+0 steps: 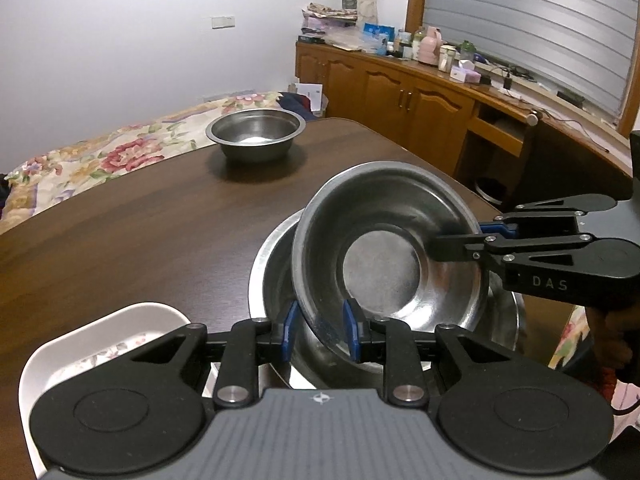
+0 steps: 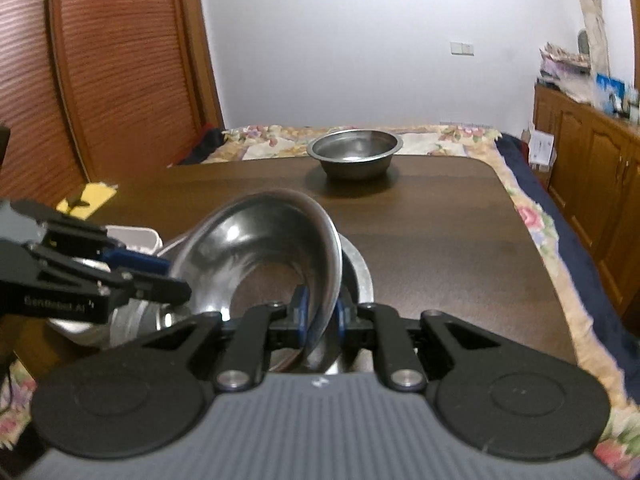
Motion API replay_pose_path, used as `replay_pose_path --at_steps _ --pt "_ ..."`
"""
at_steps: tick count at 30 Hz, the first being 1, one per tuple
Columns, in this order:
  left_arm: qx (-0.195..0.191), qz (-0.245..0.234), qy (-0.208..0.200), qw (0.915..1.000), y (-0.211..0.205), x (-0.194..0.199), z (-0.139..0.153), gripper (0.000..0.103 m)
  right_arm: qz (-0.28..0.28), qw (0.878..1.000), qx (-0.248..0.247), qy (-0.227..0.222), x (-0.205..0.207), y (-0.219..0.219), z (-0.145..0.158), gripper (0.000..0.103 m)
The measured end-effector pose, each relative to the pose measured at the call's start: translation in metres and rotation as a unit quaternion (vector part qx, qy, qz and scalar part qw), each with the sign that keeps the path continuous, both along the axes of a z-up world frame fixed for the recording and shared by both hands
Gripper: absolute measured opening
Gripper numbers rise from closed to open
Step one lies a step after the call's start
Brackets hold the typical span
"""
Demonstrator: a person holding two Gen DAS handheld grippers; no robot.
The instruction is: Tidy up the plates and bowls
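A steel bowl (image 1: 384, 240) is held tilted above a larger steel bowl (image 1: 276, 264) on the dark wooden table (image 1: 140, 220). My left gripper (image 1: 320, 330) straddles its near rim, with its blue pads a little apart from the metal. My right gripper (image 1: 486, 232) is shut on the bowl's right rim. In the right wrist view the tilted bowl (image 2: 264, 240) sits between the right gripper's pads (image 2: 320, 314), and the left gripper (image 2: 160, 272) is at its left rim. A second steel bowl (image 1: 256, 132) stands at the far side of the table, also in the right wrist view (image 2: 354, 152).
A white dish (image 1: 100, 344) with a floral pattern lies at the near left of the table. A bed with a floral cover (image 1: 120, 148) is beyond the table. Wooden cabinets (image 1: 400, 88) with clutter line the right wall. A yellow item (image 2: 88, 198) lies left of the table.
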State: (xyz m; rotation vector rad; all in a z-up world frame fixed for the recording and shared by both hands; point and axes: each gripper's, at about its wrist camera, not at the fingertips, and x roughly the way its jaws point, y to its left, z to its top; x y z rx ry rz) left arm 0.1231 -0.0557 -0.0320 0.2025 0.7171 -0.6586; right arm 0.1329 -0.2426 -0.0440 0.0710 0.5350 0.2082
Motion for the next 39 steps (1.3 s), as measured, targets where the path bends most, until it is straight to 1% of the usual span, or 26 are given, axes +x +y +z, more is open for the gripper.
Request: replay_pose_path --at_steps 9,13,16,18,25,30,36,38,39 --pt "-0.005 0.013 -0.012 0.9998 0.001 -0.003 0.0 0.027 0.016 0.999 -0.028 -0.001 0.001 0.004 0.001 0.014" --pt "-0.002 0.018 -0.019 0.9996 0.001 -0.004 -0.001 0.022 0.024 0.999 -0.039 0.001 0.003 0.005 0.003 0.013" --pt "-0.006 0.021 -0.016 0.9996 0.003 -0.003 -0.002 0.022 0.032 0.998 -0.055 0.001 0.003 0.007 0.003 0.011" --pt "-0.003 0.021 -0.018 0.9996 0.002 -0.003 -0.001 0.022 0.031 0.997 -0.064 -0.005 0.003 0.009 0.004 0.011" --pt "-0.014 0.025 -0.019 0.9994 0.005 -0.004 0.0 0.022 0.034 0.998 -0.06 0.002 0.008 0.009 0.003 0.012" --pt "-0.025 0.028 -0.028 0.9989 0.007 -0.008 0.008 0.022 0.032 0.998 -0.063 0.0 0.011 0.013 0.001 0.012" --pt "-0.038 0.035 -0.038 0.9979 0.008 -0.009 0.017 0.022 0.023 0.999 -0.036 0.0 0.013 0.006 0.002 0.013" --pt "-0.043 0.038 -0.04 0.9975 0.009 -0.008 0.02 0.024 0.023 0.999 -0.027 0.0 0.014 0.004 0.002 0.013" --pt "-0.044 0.04 -0.042 0.9973 0.008 -0.009 0.021 0.027 0.021 0.999 -0.025 -0.001 0.014 0.003 0.002 0.013"
